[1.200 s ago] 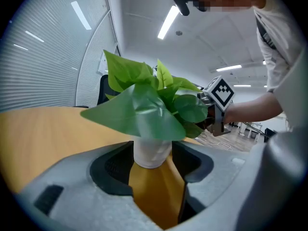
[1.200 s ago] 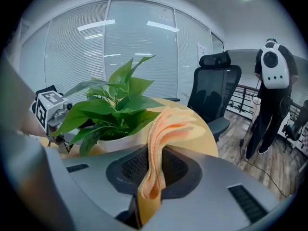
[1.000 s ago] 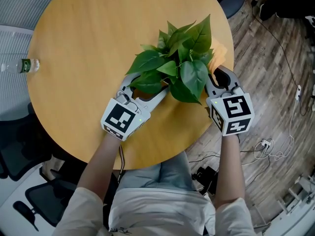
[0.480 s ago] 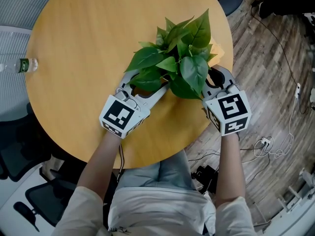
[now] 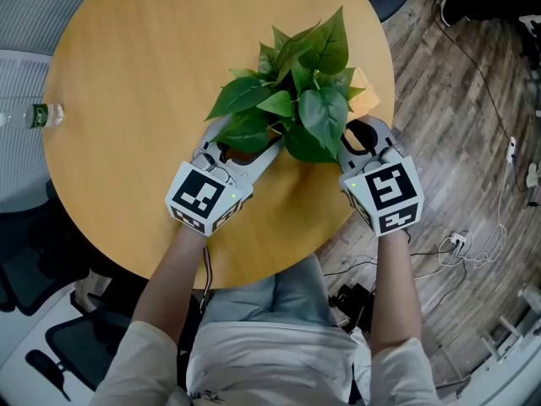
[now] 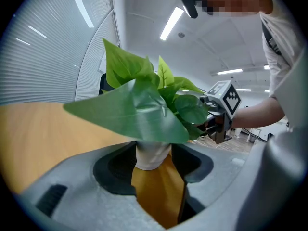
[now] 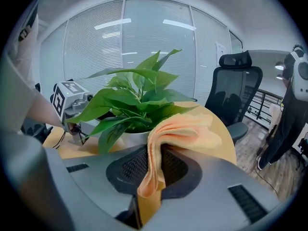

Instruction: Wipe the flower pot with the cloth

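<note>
A leafy green plant (image 5: 292,96) grows in a white flower pot (image 6: 153,155) on the round wooden table (image 5: 144,66). In the head view the leaves hide most of the pot. My left gripper (image 5: 247,142) reaches in from the near left, and its pads are shut on the pot's two sides. My right gripper (image 5: 362,134) sits at the pot's right side, shut on a folded orange cloth (image 7: 178,134). The cloth (image 5: 369,100) bulges out beyond the jaws against the pot (image 7: 134,137) under the leaves.
The pot stands close to the table's right edge, with wood floor and cables (image 5: 461,248) beyond it. A water bottle (image 5: 34,114) lies on a grey surface off the table's left. A black office chair (image 7: 236,90) and a standing person (image 7: 293,100) are behind the table.
My right gripper has shifted a little along the pot's right side with the cloth in it. The left gripper and the pot have kept still.
</note>
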A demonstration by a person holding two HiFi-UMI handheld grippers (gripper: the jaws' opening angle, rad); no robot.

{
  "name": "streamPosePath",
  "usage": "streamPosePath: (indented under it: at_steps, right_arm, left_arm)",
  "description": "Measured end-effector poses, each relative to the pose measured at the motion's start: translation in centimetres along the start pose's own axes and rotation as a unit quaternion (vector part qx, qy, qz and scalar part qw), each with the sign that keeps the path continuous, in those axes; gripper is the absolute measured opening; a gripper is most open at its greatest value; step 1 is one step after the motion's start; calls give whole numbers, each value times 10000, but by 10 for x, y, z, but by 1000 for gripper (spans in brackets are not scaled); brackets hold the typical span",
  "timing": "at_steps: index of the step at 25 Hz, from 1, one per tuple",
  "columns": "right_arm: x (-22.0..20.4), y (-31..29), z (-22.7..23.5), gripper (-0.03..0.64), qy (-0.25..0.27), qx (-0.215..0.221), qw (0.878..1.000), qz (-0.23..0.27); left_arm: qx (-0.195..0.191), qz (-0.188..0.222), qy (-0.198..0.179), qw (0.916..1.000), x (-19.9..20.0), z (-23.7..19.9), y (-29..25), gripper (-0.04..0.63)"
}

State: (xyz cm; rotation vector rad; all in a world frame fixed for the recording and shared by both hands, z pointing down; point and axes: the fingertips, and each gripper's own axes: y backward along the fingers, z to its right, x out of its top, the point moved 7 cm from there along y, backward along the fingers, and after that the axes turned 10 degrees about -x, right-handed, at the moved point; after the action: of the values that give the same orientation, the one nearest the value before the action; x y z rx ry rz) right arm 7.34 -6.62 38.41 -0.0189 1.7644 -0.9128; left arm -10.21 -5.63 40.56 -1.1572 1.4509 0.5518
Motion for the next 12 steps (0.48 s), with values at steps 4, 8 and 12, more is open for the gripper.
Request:
streamPosePath:
  at_steps: [4, 8, 12]
  right_arm:
    - [-3, 3, -3, 51, 1, 44, 10000, -5]
    - [-4, 7, -7, 51, 10, 83, 10000, -7]
    - [-7, 11, -10, 51, 22, 123, 9999, -5]
  left_arm:
    - [49, 8, 42, 10000, -1, 1, -1, 238]
    - [107, 14, 65, 9999, 0, 3, -1, 238]
    - [191, 15, 102, 9998, 0, 6, -2, 238]
